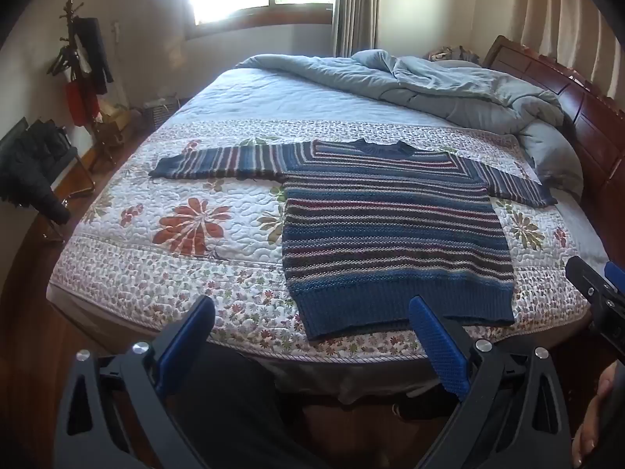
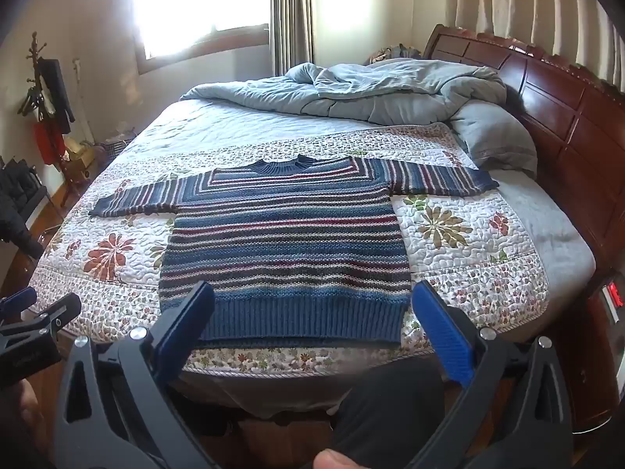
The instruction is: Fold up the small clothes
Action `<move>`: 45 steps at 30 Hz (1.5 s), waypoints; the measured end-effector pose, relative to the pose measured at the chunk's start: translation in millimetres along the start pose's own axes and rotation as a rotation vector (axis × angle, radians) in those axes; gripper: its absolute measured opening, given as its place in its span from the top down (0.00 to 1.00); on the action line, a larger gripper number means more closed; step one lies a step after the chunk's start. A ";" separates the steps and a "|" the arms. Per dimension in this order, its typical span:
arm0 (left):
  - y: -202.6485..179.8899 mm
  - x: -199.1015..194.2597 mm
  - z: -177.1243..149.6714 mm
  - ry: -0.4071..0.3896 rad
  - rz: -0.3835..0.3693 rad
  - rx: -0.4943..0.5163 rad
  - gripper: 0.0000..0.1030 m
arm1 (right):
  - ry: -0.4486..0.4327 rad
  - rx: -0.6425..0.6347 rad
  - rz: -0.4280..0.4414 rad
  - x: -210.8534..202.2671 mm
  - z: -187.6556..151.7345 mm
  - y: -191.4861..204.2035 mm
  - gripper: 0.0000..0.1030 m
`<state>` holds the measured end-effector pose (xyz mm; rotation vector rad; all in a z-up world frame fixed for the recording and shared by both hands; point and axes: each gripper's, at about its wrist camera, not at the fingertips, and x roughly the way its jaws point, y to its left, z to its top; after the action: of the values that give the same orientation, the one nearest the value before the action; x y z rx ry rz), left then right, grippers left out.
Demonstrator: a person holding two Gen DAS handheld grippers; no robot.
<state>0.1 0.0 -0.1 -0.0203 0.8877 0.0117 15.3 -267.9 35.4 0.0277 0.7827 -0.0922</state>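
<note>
Plainly, striped sweater (image 2: 285,242) on floral quilt (image 2: 468,242) bears no legible writing

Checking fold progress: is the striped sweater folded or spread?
Spread: the striped sweater lies flat on the quilt, both sleeves out sideways.

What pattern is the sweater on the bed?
Horizontal stripes, blue with red and white; sweater shows best in the right wrist view.
</note>
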 end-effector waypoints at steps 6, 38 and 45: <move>0.4 -0.6 -0.2 -0.007 0.000 -0.001 0.04 | -0.002 0.003 0.005 -0.1 0.0 0.1 0.02; 2.6 0.9 5.4 -0.010 0.007 0.003 0.04 | -0.008 -0.015 0.005 -0.9 6.5 6.4 0.02; 4.9 -2.1 7.3 -0.011 0.006 0.001 0.04 | -0.008 -0.017 0.001 -0.9 6.9 6.5 0.02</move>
<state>4.3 5.1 6.1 -0.0165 0.8770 0.0168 20.1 -261.7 40.8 0.0113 0.7752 -0.0844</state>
